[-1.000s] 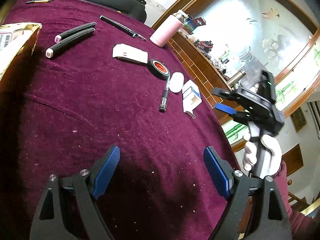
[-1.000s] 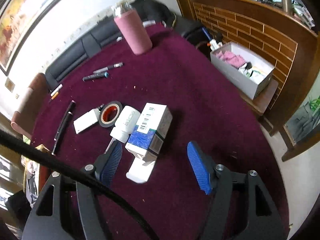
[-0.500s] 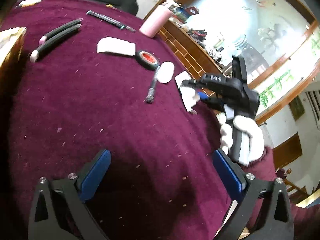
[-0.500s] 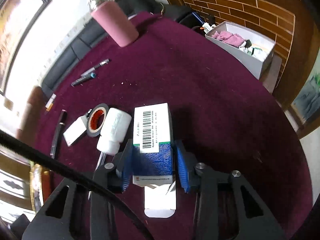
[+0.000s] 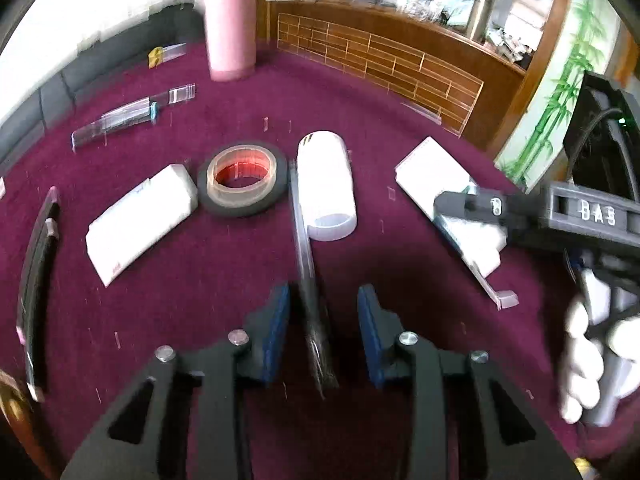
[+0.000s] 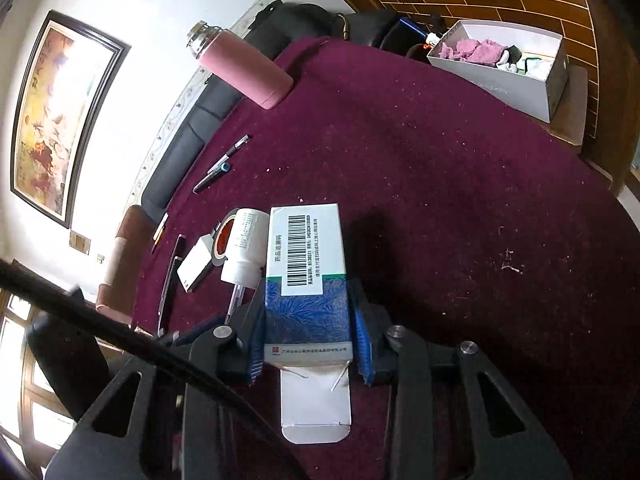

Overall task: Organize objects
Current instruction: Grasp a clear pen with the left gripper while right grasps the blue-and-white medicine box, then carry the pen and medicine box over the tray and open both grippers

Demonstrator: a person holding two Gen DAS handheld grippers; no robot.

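Observation:
My right gripper (image 6: 306, 334) is shut on the blue and white medicine box (image 6: 306, 272), whose flap hangs open toward me; the box also shows in the left wrist view (image 5: 444, 190) under the right gripper (image 5: 472, 210). My left gripper (image 5: 322, 324) is open, its blue pads on either side of a dark pen (image 5: 308, 276) that lies on the maroon tablecloth (image 5: 360, 112). A white pill bottle (image 5: 328, 190) lies beside the pen, with a tape roll (image 5: 242, 186) and a small white box (image 5: 140, 216) to its left.
A pink flask (image 5: 230, 28) stands at the far edge. Two pens (image 5: 132, 118) lie at the far left and black markers (image 5: 36, 280) at the left edge. A white cardboard box (image 6: 504, 68) sits beyond the table's right edge, by a brick-pattern wall.
My left gripper swung in and dropped low over the dark pen, with its pads narrowed around it. My right gripper stays closed on the medicine box, which it gripped half a second ago.

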